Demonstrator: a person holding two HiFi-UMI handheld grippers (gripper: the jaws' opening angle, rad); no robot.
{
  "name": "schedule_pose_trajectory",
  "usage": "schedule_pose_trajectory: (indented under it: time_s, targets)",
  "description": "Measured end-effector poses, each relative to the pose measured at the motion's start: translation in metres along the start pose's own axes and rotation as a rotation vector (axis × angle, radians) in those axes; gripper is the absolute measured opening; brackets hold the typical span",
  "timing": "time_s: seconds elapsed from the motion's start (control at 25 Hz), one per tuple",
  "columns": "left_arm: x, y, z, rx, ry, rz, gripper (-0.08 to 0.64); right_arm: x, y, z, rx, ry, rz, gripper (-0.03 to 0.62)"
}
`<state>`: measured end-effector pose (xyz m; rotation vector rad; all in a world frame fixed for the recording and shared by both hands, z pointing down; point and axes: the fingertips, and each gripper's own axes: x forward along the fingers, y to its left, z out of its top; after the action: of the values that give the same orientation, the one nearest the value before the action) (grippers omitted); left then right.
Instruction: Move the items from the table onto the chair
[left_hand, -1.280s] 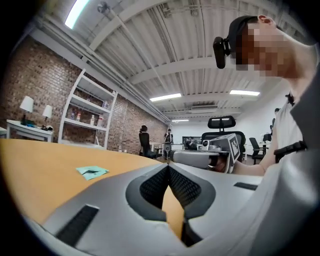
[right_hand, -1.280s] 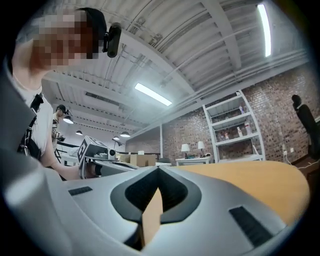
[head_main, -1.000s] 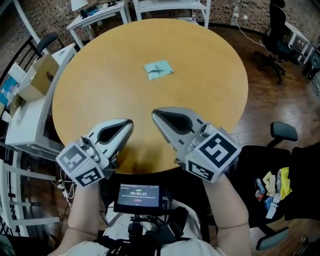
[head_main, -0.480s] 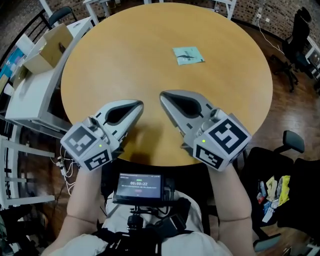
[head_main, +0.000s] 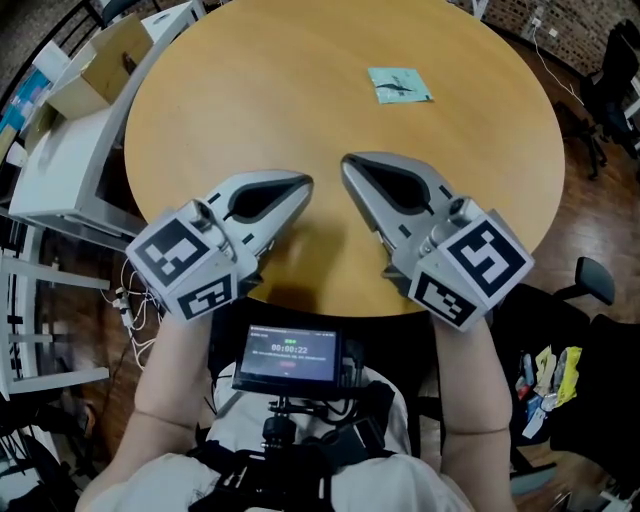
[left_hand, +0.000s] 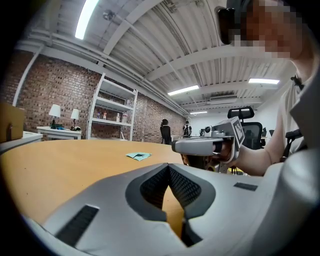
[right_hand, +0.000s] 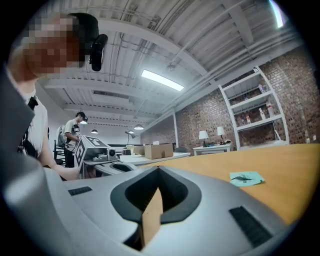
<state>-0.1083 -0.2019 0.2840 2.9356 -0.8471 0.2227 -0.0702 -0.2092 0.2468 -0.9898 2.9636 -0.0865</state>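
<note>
A flat teal packet (head_main: 400, 84) lies on the far right part of the round wooden table (head_main: 250, 90). It also shows low on the tabletop as the teal packet (left_hand: 138, 156) in the left gripper view and the teal packet (right_hand: 246, 178) in the right gripper view. My left gripper (head_main: 305, 182) and right gripper (head_main: 348, 162) hover side by side over the table's near edge, both shut with nothing held. Their tips point toward the table's middle, well short of the packet. The shut left gripper (left_hand: 168, 166) sees the right one beside it; the shut right gripper (right_hand: 158, 168) likewise.
A black office chair (head_main: 600, 340) stands at the lower right with several small colourful items (head_main: 545, 372) on its seat. A white desk with a cardboard box (head_main: 95, 65) is at the left. A small screen (head_main: 290, 355) hangs at my chest.
Both grippers have moved a little farther over the table's near edge, side by side and still shut. The teal packet lies where it was on the table.
</note>
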Motion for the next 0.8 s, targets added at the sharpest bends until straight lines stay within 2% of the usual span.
schedule_pose_trajectory:
  time_s: [0.44, 0.64, 0.8]
  targets:
    - [0.002, -0.003, -0.004, 0.004, 0.004, -0.008, 0.011, 0.001, -0.004, 0.003, -0.018, -0.001, 0.017, 0.0]
    - [0.004, 0.005, -0.001, 0.001, -0.003, 0.041, 0.011, 0.0, -0.009, 0.0, -0.026, 0.02, 0.018, 0.0]
    - [0.009, -0.006, 0.001, -0.018, 0.022, -0.022, 0.011, 0.001, -0.015, -0.001, -0.085, 0.058, 0.022, 0.015]
